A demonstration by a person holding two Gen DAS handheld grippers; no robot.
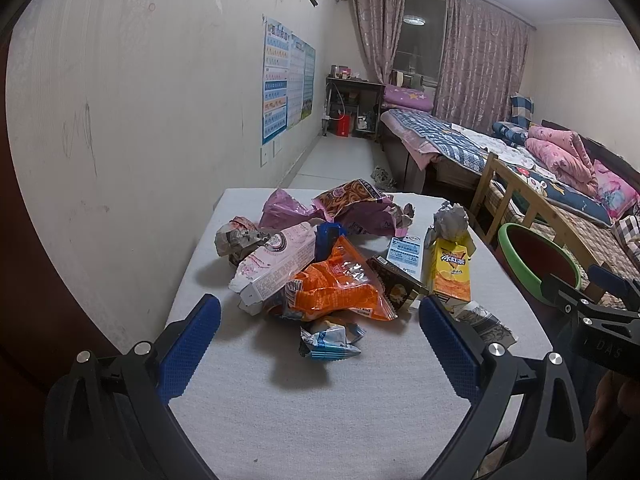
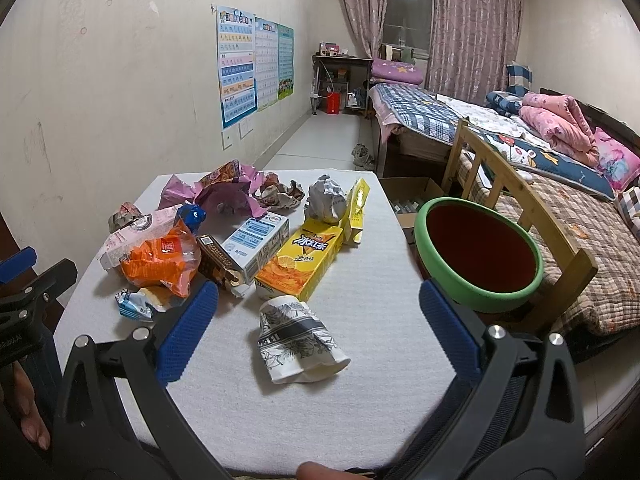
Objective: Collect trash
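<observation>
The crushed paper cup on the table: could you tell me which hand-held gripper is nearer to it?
Right. The right hand-held gripper frames the crushed paper cup between open fingers; the left hand-held gripper sits to the cup's left, facing the orange wrapper.

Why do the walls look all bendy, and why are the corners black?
Both wrist views use a fisheye lens: it curves the wall and bed and leaves dark corners. In the left wrist view, a ceiling lamp reflects in the window; the small blue wrapper casts a soft shadow.

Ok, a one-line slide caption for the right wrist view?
Open right gripper poised over a crushed paper cup on the trash-strewn table, green bin alongside.
</observation>
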